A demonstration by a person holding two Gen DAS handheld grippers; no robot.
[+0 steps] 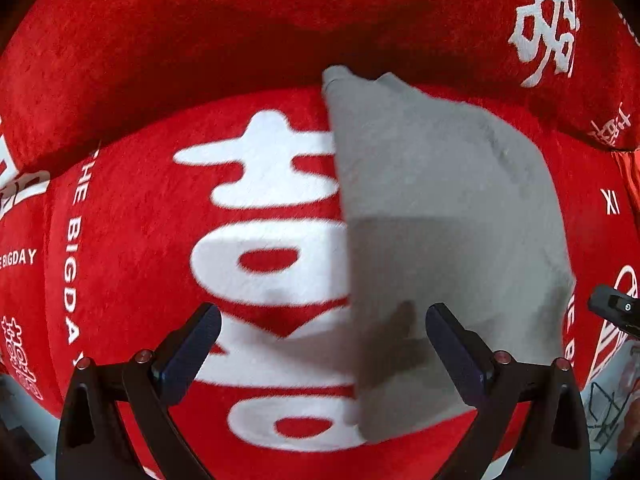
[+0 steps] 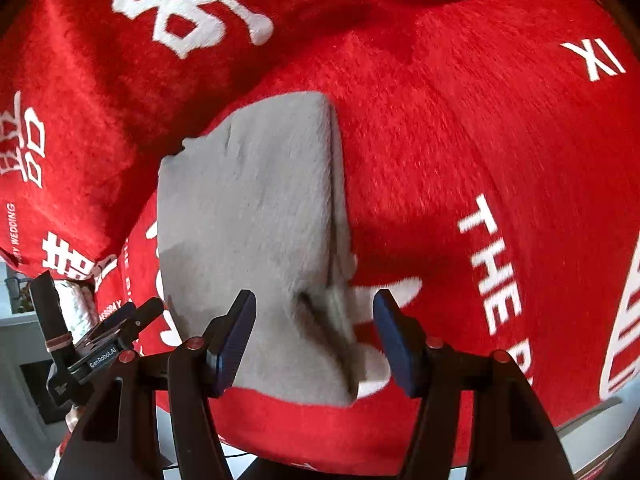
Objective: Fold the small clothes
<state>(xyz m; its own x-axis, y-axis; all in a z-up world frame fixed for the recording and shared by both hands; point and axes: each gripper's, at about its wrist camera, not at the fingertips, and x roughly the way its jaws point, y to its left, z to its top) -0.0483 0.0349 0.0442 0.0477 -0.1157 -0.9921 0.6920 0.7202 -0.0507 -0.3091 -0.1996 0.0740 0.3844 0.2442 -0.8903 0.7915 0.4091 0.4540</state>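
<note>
On the big red blanket (image 1: 120,80) with white letters lay the small gray cloth (image 1: 440,208), already folded flat. It looked soft, light and floppy, so you would do best pinching a corner or edge. Your left gripper (image 1: 322,340) and right gripper (image 2: 314,328) both had jaws wide apart, holding nothing.

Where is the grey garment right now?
The grey garment lies folded on the red printed blanket, right of centre in the left wrist view, between the open right gripper fingers in the right wrist view.
</note>
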